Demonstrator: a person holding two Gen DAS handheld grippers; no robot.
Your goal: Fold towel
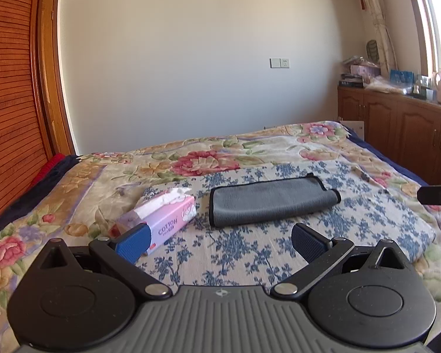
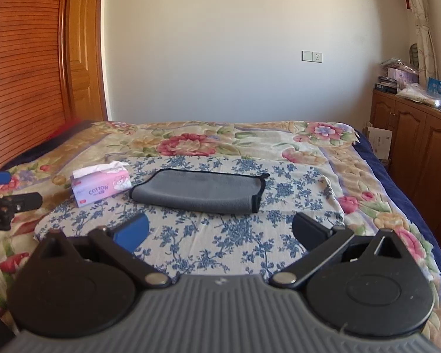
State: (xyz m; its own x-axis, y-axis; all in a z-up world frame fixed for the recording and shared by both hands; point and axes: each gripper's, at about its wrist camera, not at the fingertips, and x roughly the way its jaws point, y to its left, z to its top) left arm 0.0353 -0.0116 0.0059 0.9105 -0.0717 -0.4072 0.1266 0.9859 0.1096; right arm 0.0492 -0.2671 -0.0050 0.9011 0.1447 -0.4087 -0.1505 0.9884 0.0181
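A grey towel with black edging [image 1: 269, 200] lies folded into a long flat strip on the blue-flowered cloth [image 1: 244, 253] on the bed. It also shows in the right wrist view [image 2: 200, 192]. My left gripper [image 1: 219, 242] is open and empty, held above the cloth a short way in front of the towel. My right gripper [image 2: 220, 232] is open and empty too, in front of the towel. Neither touches it.
A pink tissue box [image 1: 164, 216] lies just left of the towel, also in the right wrist view [image 2: 101, 188]. The floral bedspread [image 2: 220, 138] covers the bed. A wooden cabinet [image 2: 420, 147] with clutter stands at the right, a wooden headboard [image 1: 6, 117] at the left.
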